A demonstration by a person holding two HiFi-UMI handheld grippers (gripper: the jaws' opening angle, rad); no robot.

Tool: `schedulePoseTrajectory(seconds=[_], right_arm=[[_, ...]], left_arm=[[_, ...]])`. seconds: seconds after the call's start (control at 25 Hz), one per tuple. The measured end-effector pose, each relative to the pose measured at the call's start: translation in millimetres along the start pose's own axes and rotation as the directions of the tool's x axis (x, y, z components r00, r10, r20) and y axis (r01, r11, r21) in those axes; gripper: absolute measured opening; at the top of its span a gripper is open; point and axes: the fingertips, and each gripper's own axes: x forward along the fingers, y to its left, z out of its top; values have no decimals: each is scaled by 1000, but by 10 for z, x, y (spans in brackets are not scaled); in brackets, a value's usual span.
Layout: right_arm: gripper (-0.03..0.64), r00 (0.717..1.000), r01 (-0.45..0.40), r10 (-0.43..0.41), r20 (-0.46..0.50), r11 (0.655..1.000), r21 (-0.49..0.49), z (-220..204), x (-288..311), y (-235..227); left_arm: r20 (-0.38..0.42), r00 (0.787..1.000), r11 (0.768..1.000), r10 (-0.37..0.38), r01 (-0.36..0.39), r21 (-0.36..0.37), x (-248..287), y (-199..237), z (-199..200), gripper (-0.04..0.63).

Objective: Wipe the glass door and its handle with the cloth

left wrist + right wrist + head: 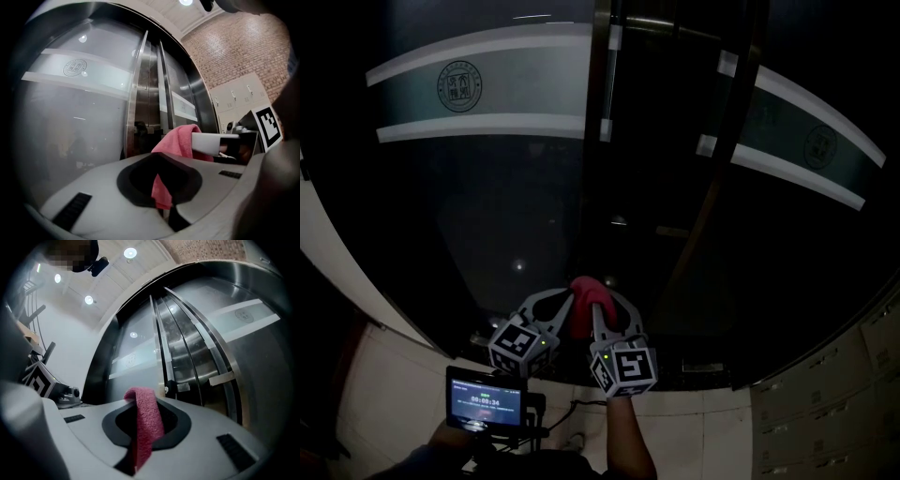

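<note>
Dark glass doors [487,216] with frosted white bands and a round logo fill the head view. A vertical metal handle [602,84] runs along the middle edge where the doors meet. Low in front of the doors, my left gripper [562,305] and right gripper [602,309] meet tip to tip, both shut on a pink-red cloth [586,292]. In the left gripper view the cloth [178,140] runs from my left gripper [159,161] across to the right gripper's jaw. In the right gripper view the cloth [147,423] drapes over my right gripper [147,404], with the steel handle bars [161,348] beyond.
A hand holds a small lit screen [486,398] at the lower left. Pale lockers [825,403] stand to the right, under a brick wall [234,51]. A second glass door [806,159] angles away on the right. Light floor tiles lie below.
</note>
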Motion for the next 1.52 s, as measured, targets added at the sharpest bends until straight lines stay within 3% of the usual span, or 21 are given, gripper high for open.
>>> schedulePoseTrajectory(seconds=[0.24,0.56,0.72,1.16,1.36,1.52], right_arm=[[29,1000,5,-5,8,1000,-17,108,-393,414],[29,997,-9,3,-74,997,-80,80,-1116,1388],[29,996,-20,11,-88,994,-105,191,-1383,1603],[29,999,-38,35,-32,991,-130,499,-1836,1472],[29,999,-51,51,-5,992,-118,610,-1915,1334],[29,998,-60,62,8,991,-115,655,-1910,1244]], left_arm=[[-10,999,999,-32,32,-17,-516,-181,-61,12],[4,996,996,-88,88,-21,-1453,-632,-157,13],[23,994,993,-110,110,-33,-1673,-867,-139,14],[23,997,997,-71,71,-6,-1769,-1391,38,12],[35,999,999,-28,27,27,-1688,-1528,146,12],[55,998,1000,-7,6,14,-1631,-1532,209,12]])
